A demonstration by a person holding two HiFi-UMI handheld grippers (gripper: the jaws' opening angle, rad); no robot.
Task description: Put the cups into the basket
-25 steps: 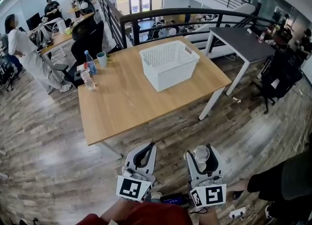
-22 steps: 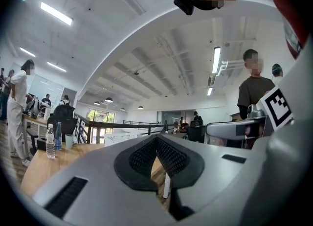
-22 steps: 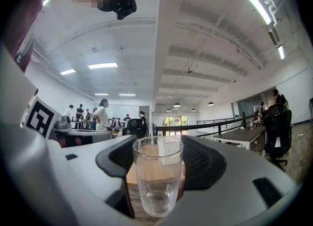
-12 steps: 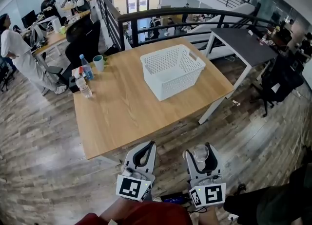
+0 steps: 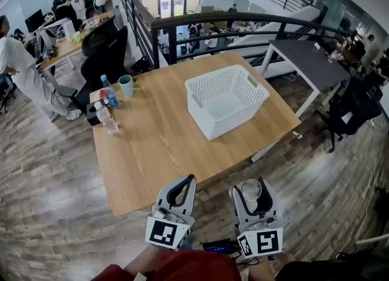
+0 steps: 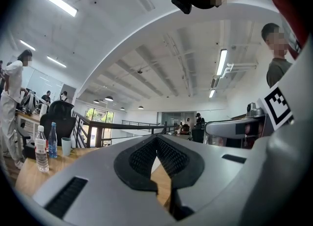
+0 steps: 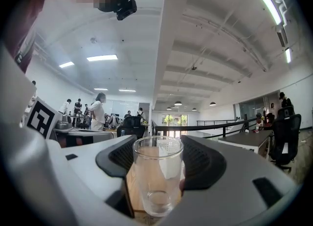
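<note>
Right gripper (image 5: 251, 183) clamped an upright clear glass cup (image 7: 157, 176). Left gripper (image 5: 182, 183) was closed on nothing. A white perforated basket (image 5: 234, 118) stood on the wooden table (image 5: 158, 146) ahead.

- Glass cup (image 5: 250, 191), off the near edge of the table (image 5: 158, 140): in the head view we see only its rim; the jaws of the right gripper (image 5: 251, 187) cover its sides.
- Hands, nearer than the table: hidden behind the marker cubes (image 5: 165, 235); the picture's lower edge cuts off the red sleeve (image 5: 176, 269).
- Bottles (image 5: 110, 96), at the table's left edge: labels too small to read.
- Dark object (image 5: 92, 111), beside them at the table's left edge: we cannot identify it.
- Tabletop in the left gripper view: mostly hidden by the closed jaws of the left gripper (image 6: 156, 140).
</note>
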